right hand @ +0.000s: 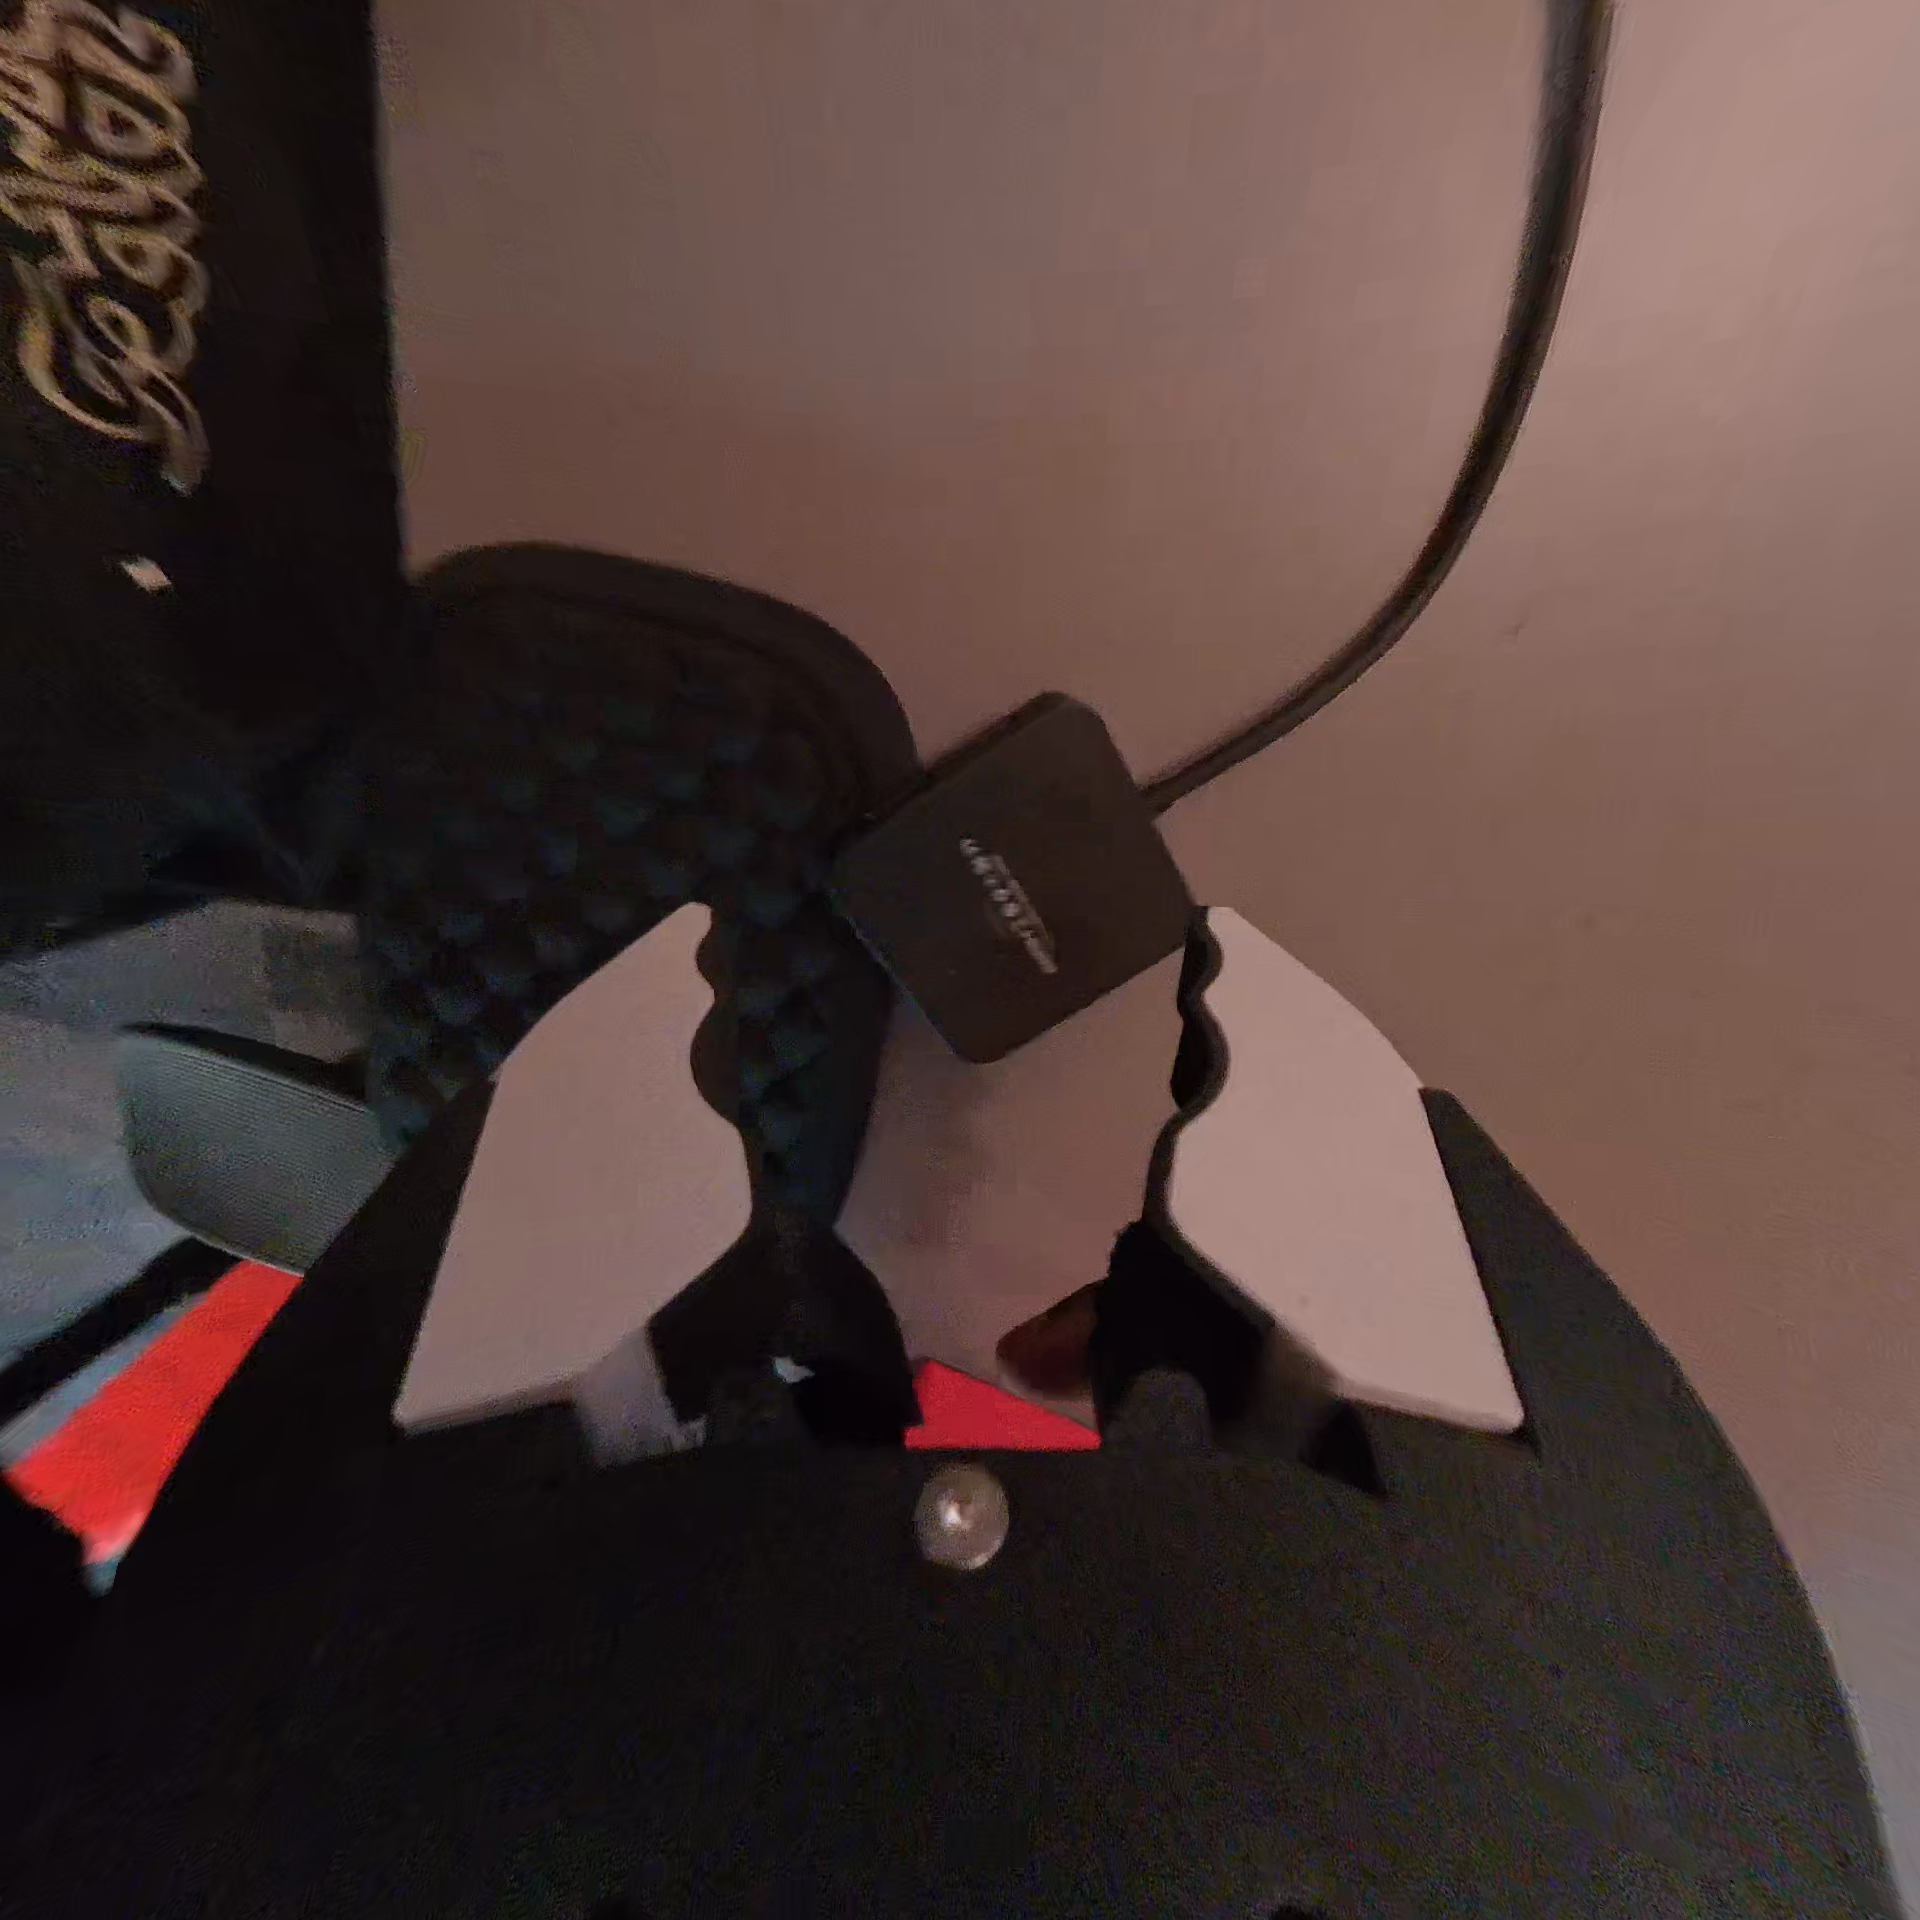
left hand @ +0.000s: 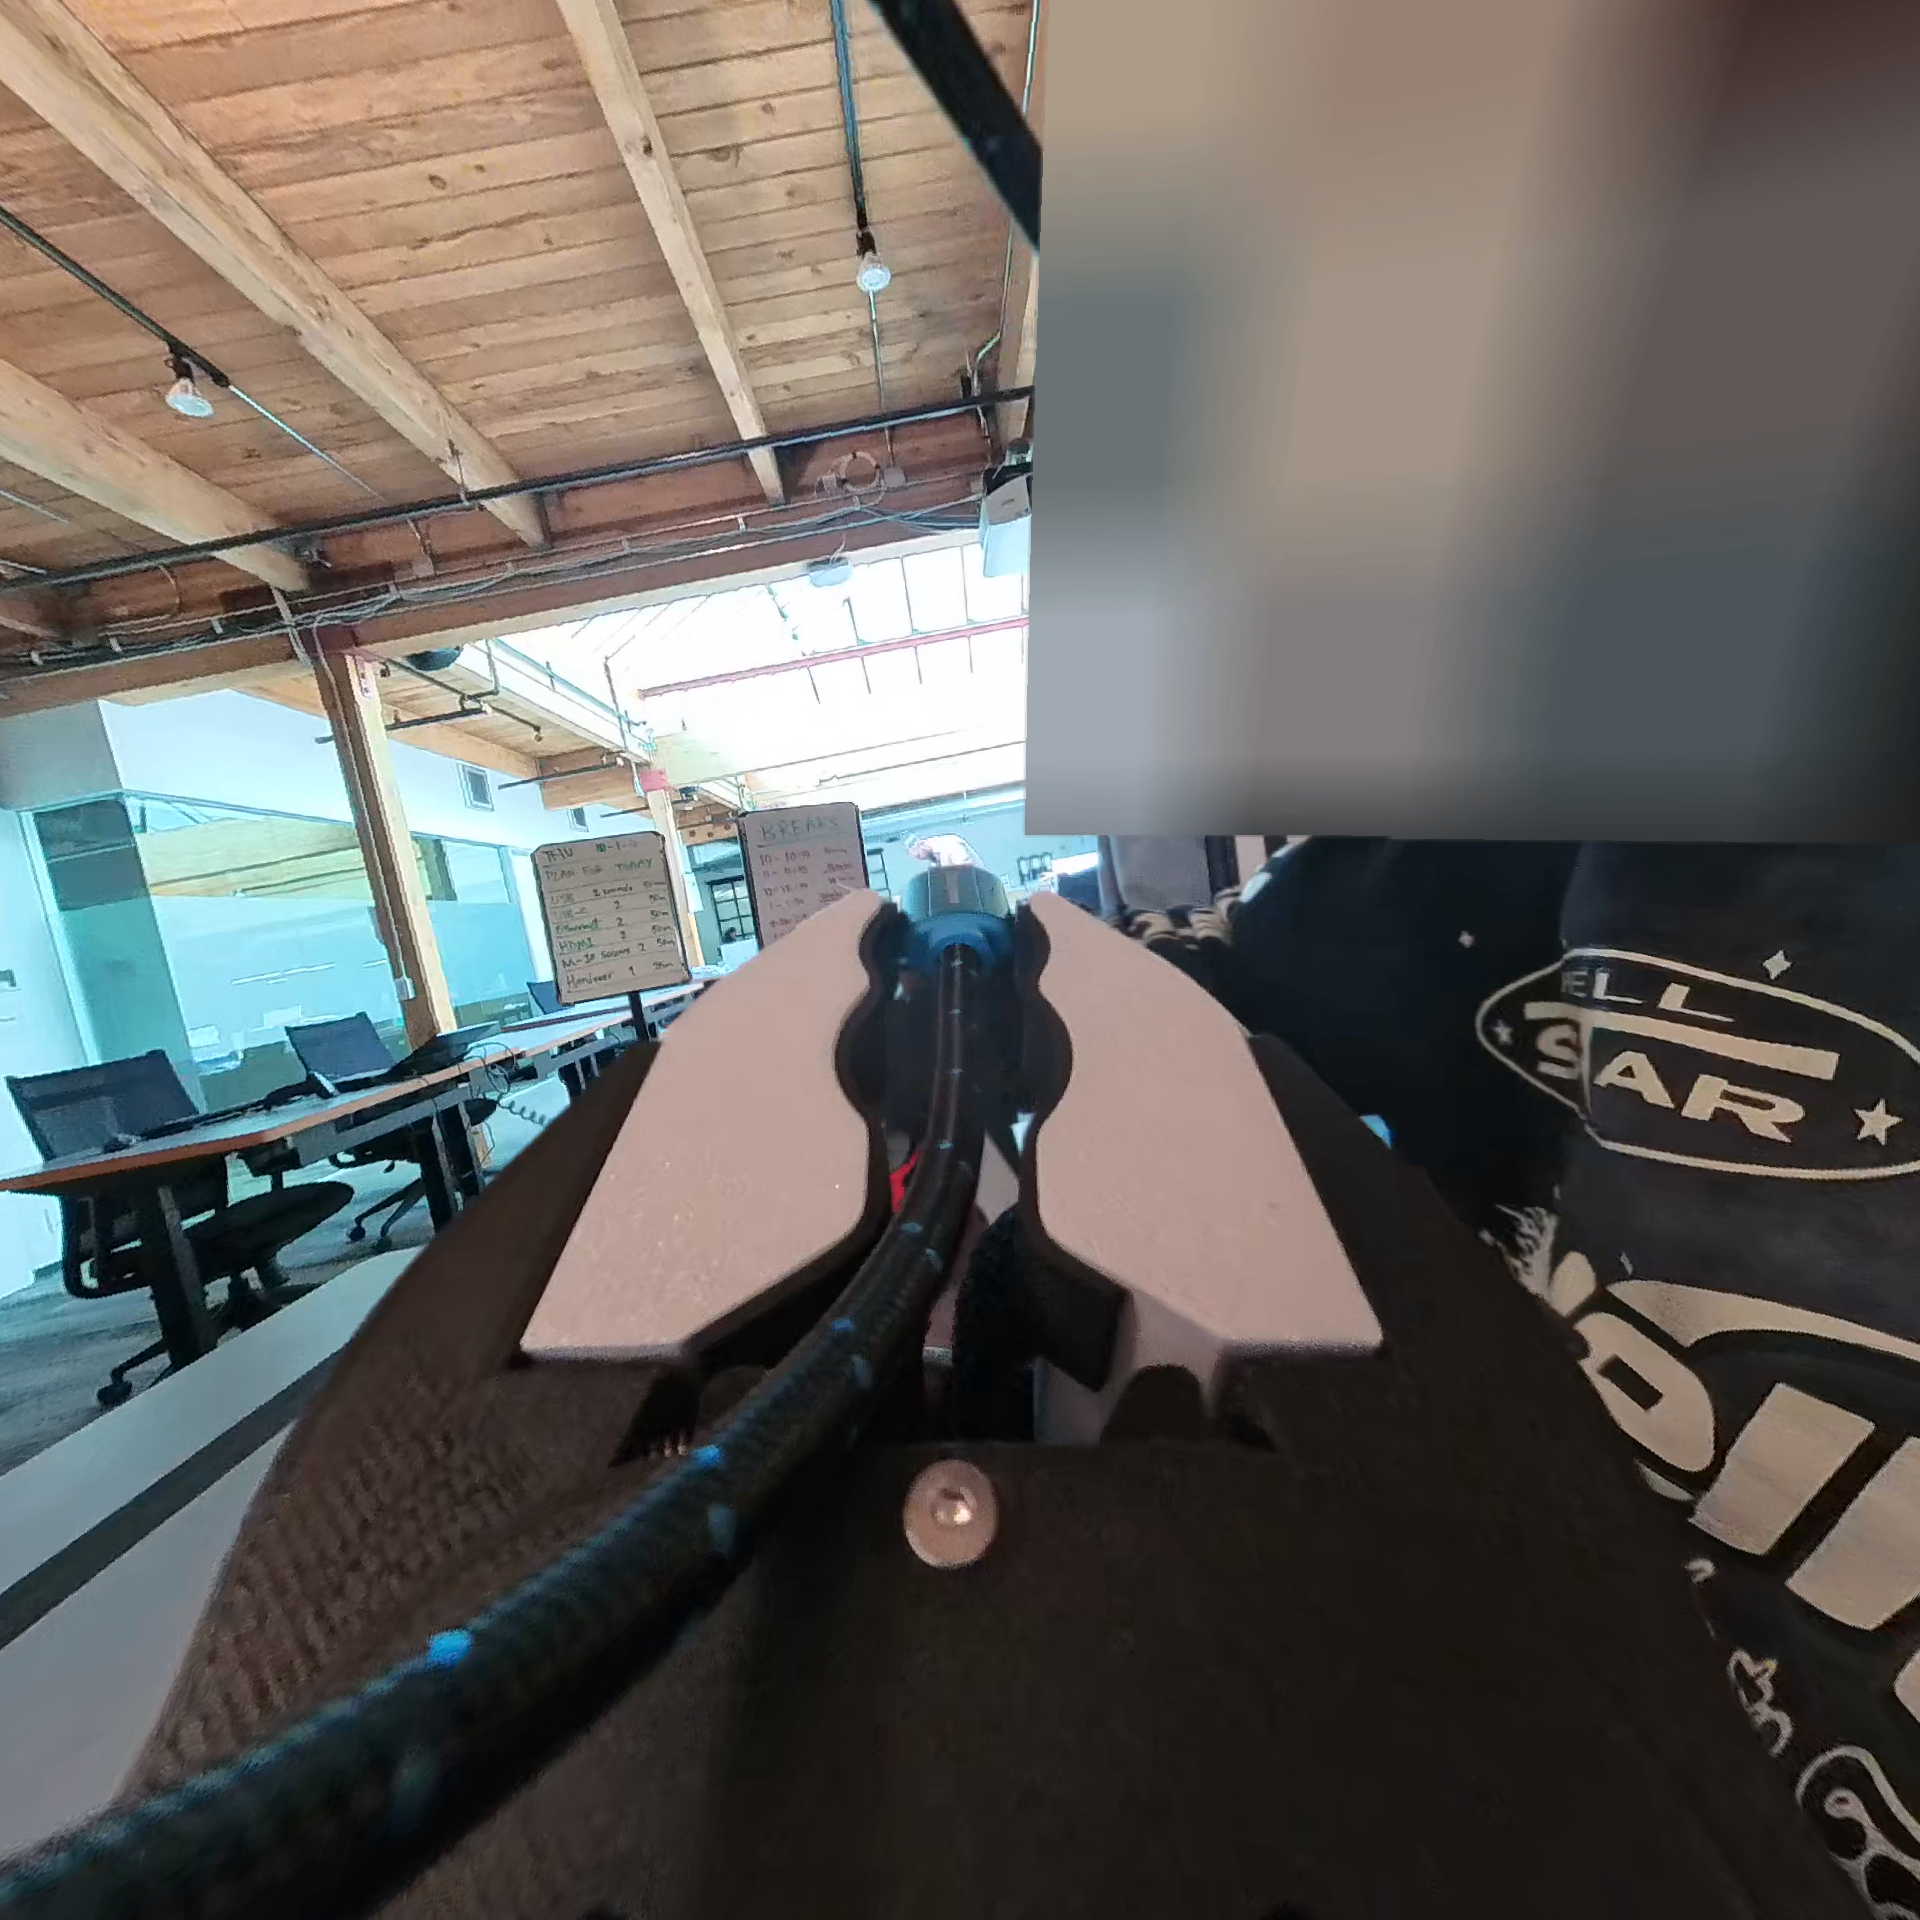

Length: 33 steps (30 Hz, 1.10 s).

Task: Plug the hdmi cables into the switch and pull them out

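In the left wrist view my left gripper (left hand: 954, 920) is shut on the grey and blue plug (left hand: 954, 902) of an HDMI cable. The plug sticks out past the fingertips, and the gripper is raised and points into the room. The black braided cable (left hand: 914, 1226) with blue flecks runs back between the fingers towards the camera. In the right wrist view my right gripper (right hand: 951, 920) is open. The small black switch box (right hand: 1008, 883) lies just past its fingertips, close to the right fingertip (right hand: 1231, 935). The switch's own black cable (right hand: 1496, 436) curves up and to the right.
A person in a black printed sweatshirt (left hand: 1683, 1143) stands close on the right. Desks with office chairs (left hand: 177, 1153) and two whiteboards (left hand: 608, 914) stand farther off. A dark woven object (right hand: 623, 810) lies left of the switch on the pale surface (right hand: 1558, 1039).
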### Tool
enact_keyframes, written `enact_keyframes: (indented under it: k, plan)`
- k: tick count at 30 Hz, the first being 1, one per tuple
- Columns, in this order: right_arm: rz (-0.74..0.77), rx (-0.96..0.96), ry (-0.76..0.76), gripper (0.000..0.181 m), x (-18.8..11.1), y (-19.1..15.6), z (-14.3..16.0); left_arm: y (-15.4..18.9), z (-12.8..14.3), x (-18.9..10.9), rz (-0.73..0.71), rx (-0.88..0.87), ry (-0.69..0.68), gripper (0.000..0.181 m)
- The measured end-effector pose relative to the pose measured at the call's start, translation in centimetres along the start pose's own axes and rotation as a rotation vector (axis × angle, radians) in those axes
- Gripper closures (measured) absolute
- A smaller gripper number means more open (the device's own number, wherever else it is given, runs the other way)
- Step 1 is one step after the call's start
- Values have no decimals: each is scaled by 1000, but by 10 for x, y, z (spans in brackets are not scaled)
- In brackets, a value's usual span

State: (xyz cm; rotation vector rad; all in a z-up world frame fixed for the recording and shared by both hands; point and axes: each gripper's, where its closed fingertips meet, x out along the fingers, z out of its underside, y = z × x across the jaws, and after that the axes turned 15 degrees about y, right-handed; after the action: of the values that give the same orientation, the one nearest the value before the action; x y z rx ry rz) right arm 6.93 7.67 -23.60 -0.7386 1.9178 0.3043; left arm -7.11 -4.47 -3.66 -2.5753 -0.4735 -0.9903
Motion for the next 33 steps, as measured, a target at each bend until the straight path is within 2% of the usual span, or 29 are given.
enact_keyframes:
  k: [3,5,11,17,19,20,22,24,28,31,33]
  plan:
    - [2,-98,-52,101,9,17,10,-1,-1,-1,-3,1,-1,161]
    - [-51,-115,-68,102,17,16,14,0,0,-1,0,0,-6,161]
    - [-104,-4,-109,104,22,5,20,-1,2,-1,-2,10,-22,161]
    - [88,310,-144,105,14,-32,4,-3,4,-1,-12,24,-36,161]
    - [138,404,-117,104,23,-51,-1,-2,6,-1,-9,24,-41,161]
    - [217,425,-103,103,28,-50,-1,-2,6,0,-7,23,-42,161]
    - [294,413,-84,102,29,-52,0,-1,8,1,-6,24,-45,161]
    - [259,369,-59,94,27,-61,-2,-1,10,1,-5,26,-52,161]
    - [259,128,-28,90,12,-56,-4,-2,16,1,-12,37,-70,161]
    - [210,194,-4,90,18,-53,-1,-3,16,1,-12,40,-74,161]
    - [180,263,-40,94,30,-56,8,-4,16,0,-13,42,-80,161]
